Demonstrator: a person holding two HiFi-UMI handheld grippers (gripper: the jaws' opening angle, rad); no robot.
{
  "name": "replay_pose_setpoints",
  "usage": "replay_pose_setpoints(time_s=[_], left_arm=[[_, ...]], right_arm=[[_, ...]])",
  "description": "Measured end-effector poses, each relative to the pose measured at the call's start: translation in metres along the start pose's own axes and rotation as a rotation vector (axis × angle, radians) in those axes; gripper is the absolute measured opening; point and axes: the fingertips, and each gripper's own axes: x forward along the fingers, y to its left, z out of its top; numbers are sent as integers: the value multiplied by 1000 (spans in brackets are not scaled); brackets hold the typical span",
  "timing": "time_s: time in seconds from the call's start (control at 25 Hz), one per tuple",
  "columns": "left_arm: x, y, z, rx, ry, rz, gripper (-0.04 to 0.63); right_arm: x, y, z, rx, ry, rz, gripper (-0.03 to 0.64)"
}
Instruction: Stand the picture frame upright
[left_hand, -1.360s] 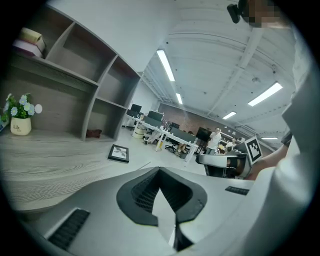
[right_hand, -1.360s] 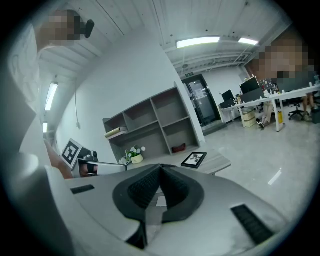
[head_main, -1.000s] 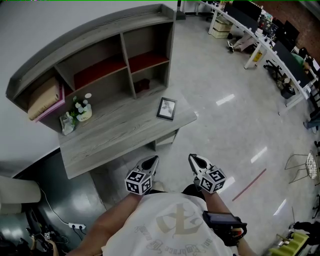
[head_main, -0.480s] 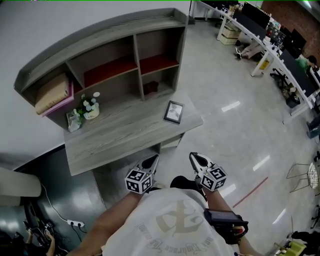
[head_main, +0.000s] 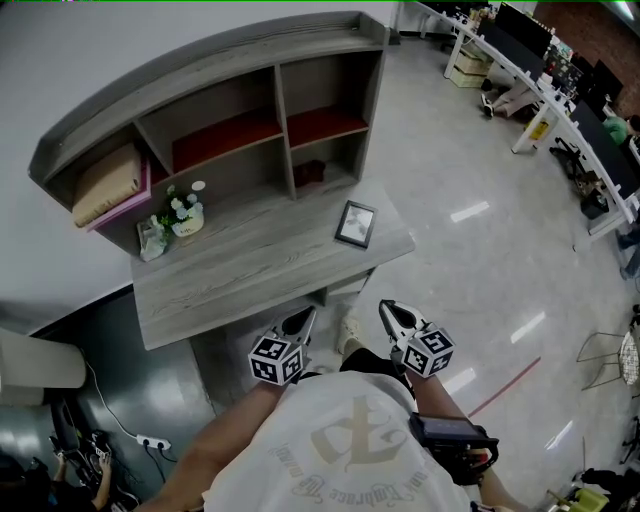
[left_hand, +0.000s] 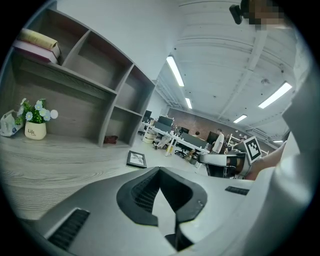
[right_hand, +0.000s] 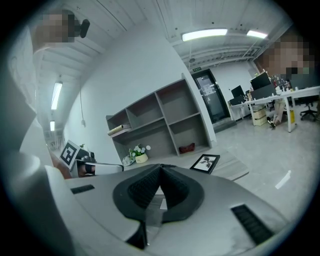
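A small black picture frame (head_main: 356, 223) lies flat near the right end of the grey wooden desk (head_main: 235, 270); it also shows in the left gripper view (left_hand: 136, 159) and the right gripper view (right_hand: 205, 163). My left gripper (head_main: 300, 321) hangs shut just off the desk's front edge, holding nothing. My right gripper (head_main: 391, 315) is shut and empty too, over the floor below and to the right of the frame. Both stay well short of the frame. In each gripper view the jaws meet at their tips.
A shelf unit (head_main: 215, 110) stands on the desk's back, with a tan and pink box (head_main: 108, 186) at its left. A small flower pot (head_main: 184, 213) and a packet (head_main: 151, 240) sit on the desk's left. Office desks (head_main: 545, 95) line the far right; shiny floor lies between.
The desk and frame have shifted right and down in the head view as I step closer. Both grippers stay shut and keep their places before my body.
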Motion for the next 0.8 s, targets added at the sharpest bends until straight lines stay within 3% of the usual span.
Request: replay_pose_setpoints(time_s=[0.8], left_arm=[[96,63,32,-19,47,30,12]], right_arm=[[89,-89,28,55,34,8,5]])
